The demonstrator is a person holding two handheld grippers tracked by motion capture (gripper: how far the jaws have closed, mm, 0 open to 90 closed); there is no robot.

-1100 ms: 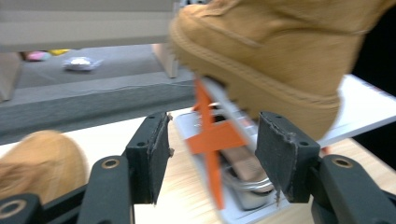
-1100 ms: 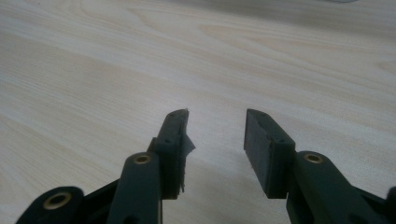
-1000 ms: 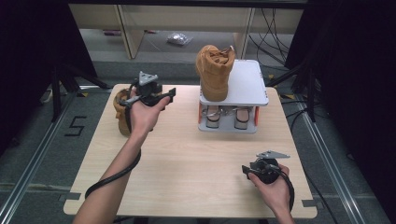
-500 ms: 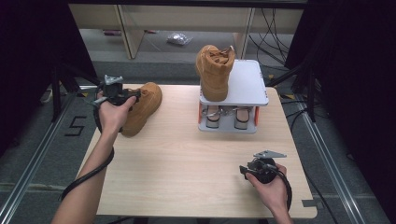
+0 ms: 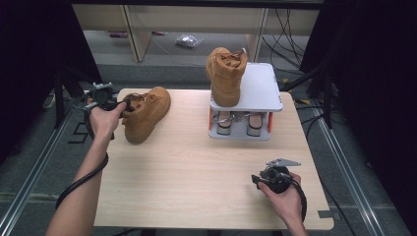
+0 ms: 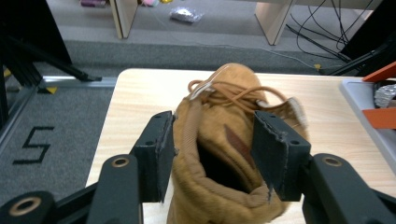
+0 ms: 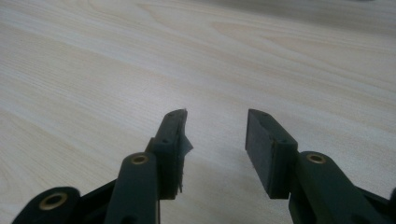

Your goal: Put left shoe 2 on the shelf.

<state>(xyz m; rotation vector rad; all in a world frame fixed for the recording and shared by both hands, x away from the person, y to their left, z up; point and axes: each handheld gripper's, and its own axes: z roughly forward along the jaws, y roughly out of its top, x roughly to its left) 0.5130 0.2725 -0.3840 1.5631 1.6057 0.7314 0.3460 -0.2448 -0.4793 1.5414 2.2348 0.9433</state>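
Observation:
A tan suede boot lies on the left part of the wooden table, its opening toward my left gripper. In the left gripper view the jaws have just been closing and the pads now press both sides of the boot's collar, so my left gripper is shut on it. A matching boot stands upright on a white raised platform at the back. Low over the front right of the table, my right gripper is open, and in its own view the right gripper has only bare wood between its jaws.
A pair of sandals sits under the platform between its orange legs. Beyond the table's far edge are shelf legs, cables and a silver packet on the floor. A "5" marking lies on the grey floor to the left.
My left hand has swung from above the boot out to its left and dropped to collar height. The boot has not moved. The right hand has stayed where it was.

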